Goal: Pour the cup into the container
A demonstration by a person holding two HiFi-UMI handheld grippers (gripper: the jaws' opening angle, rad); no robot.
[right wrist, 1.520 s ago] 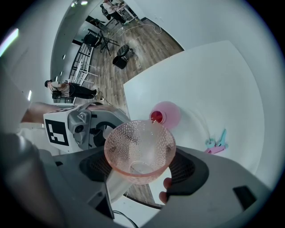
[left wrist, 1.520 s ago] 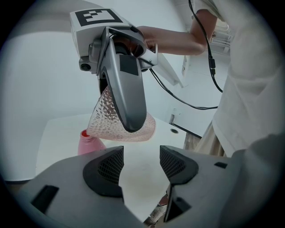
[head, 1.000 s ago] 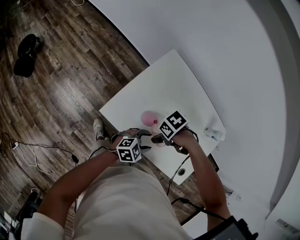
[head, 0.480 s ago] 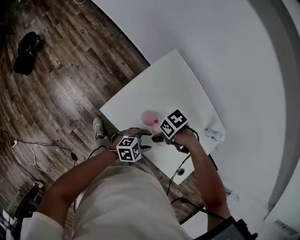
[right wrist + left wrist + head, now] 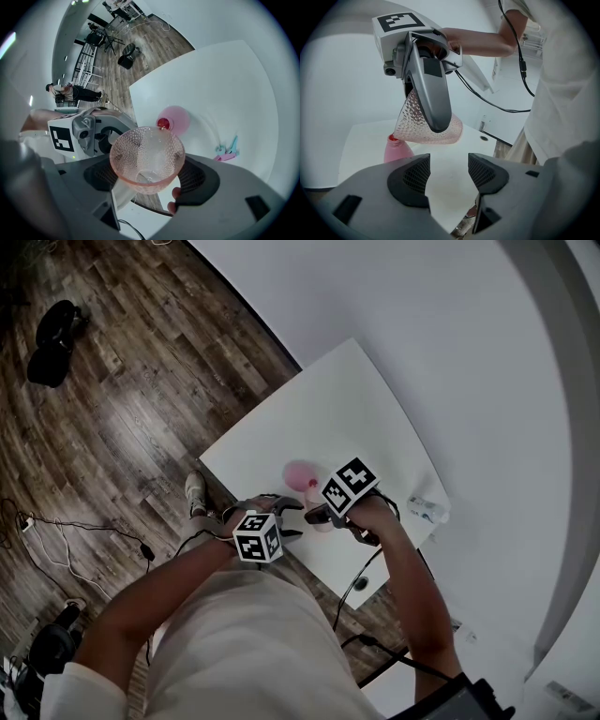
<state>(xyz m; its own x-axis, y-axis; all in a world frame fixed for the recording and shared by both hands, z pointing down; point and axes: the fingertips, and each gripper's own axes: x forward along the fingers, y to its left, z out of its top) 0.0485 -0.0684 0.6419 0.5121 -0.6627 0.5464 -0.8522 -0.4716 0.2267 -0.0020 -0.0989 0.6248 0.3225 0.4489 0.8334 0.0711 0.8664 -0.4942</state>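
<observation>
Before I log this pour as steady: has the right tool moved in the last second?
No. In the head view the right tool stays put beside the pink bottle.

Pink dimpled cup (image 5: 146,159) — pink container (image 5: 178,118), white table (image 5: 328,418).

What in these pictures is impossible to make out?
Cup contents: right gripper view, patterned glass blurs any liquid left.
Container base: left gripper view, hidden behind the left gripper's jaw.
Small item at the table's edge: head view, too small to identify.
</observation>
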